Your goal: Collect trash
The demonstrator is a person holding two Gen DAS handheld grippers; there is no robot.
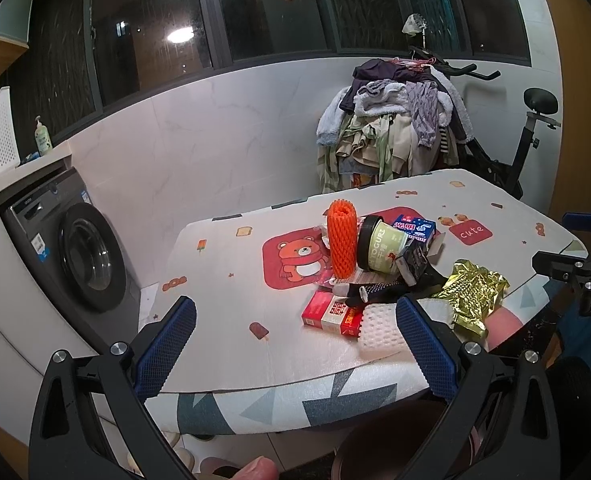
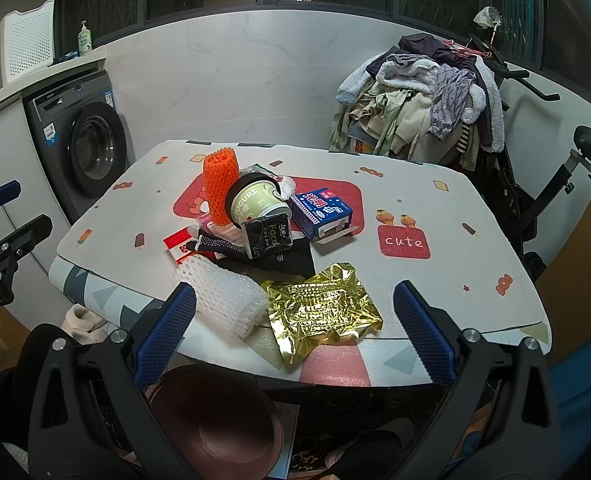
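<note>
Nearest your right wrist camera, below the table edge, sits a dark reddish-brown bin [image 2: 219, 428] on the floor, its round mouth facing up between the blue-padded fingers. Your right gripper [image 2: 295, 320] has its jaws spread wide with nothing between the pads; it hovers at the near edge of the table [image 2: 435, 280], lined up over the gold foil wrapper [image 2: 323, 312], which lies crumpled and flat at that edge. Just left of the wrapper, touching it, is a white foam net sleeve [image 2: 219, 300] lying on its side and overhanging the edge slightly. Behind these the trash forms one heap: a black glove with white dots [image 2: 231, 248], a red and white box [image 2: 179, 244] partly under the sleeve, a small black packet [image 2: 267, 236] leaning on a tipped yogurt cup [image 2: 255, 200], an orange foam net sleeve [image 2: 221, 186] standing upright behind the cup, and a blue carton [image 2: 321, 210] lying just right of the cup with its flap open. Your left gripper [image 1: 295, 320] also has its jaws wide apart and holds nothing; it hovers over the table's near left part, with the red and white box and white sleeve seen between its fingers. A washing machine [image 1: 83, 256] stands at the left wall. A pile of clothes [image 2: 419, 108] is heaped beyond the table's far edge, beside an exercise bike [image 1: 527, 136].
</note>
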